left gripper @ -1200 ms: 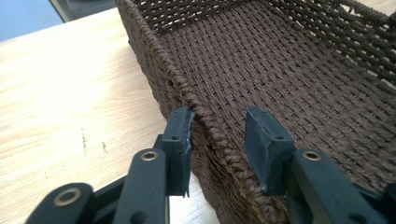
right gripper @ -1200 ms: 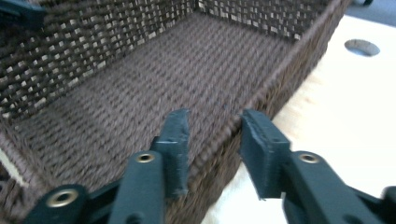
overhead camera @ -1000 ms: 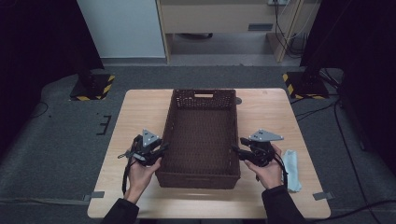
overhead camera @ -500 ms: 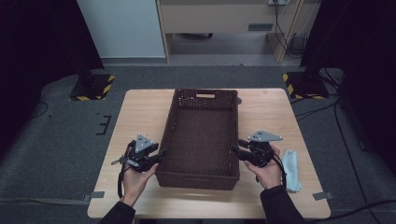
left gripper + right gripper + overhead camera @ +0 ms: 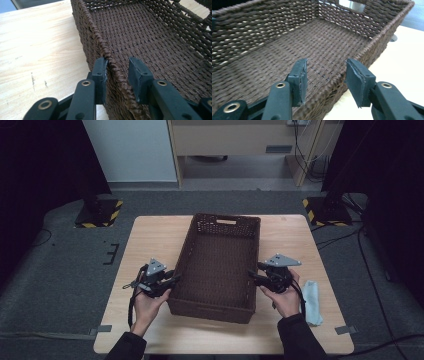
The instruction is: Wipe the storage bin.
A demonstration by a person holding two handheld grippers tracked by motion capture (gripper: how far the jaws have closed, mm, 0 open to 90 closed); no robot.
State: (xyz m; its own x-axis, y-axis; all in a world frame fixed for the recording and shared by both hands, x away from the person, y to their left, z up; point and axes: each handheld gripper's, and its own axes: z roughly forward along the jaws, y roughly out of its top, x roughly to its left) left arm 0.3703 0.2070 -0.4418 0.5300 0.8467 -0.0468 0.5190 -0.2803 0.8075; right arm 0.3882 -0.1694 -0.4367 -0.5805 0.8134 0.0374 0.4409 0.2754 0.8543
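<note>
Near the front edge of the wooden table two hands come in from the bottom, each one holding a claw. The left gripper sits at about 8 o'clock from the middle of the brown woven basket, right at its left wall. In the left gripper view its jaws stand one on each side of that wall's braided rim — the outer jaw touches the rim, and the inner jaw has a small gap. These jaws have just been closing, with the rim between them, but they do not squeeze it from both sides. The right gripper sits at about 4 o'clock, at the basket's right wall. In the right gripper view its jaws are wide apart, one inside the basket and one outside, with the rim between them and not pinched; they have just been opening. A light blue cloth lies on the table just past the right hand, at about 4 o'clock too. Farther off, the basket runs on toward 12 o'clock, where its far wall has a handle hole.
</note>
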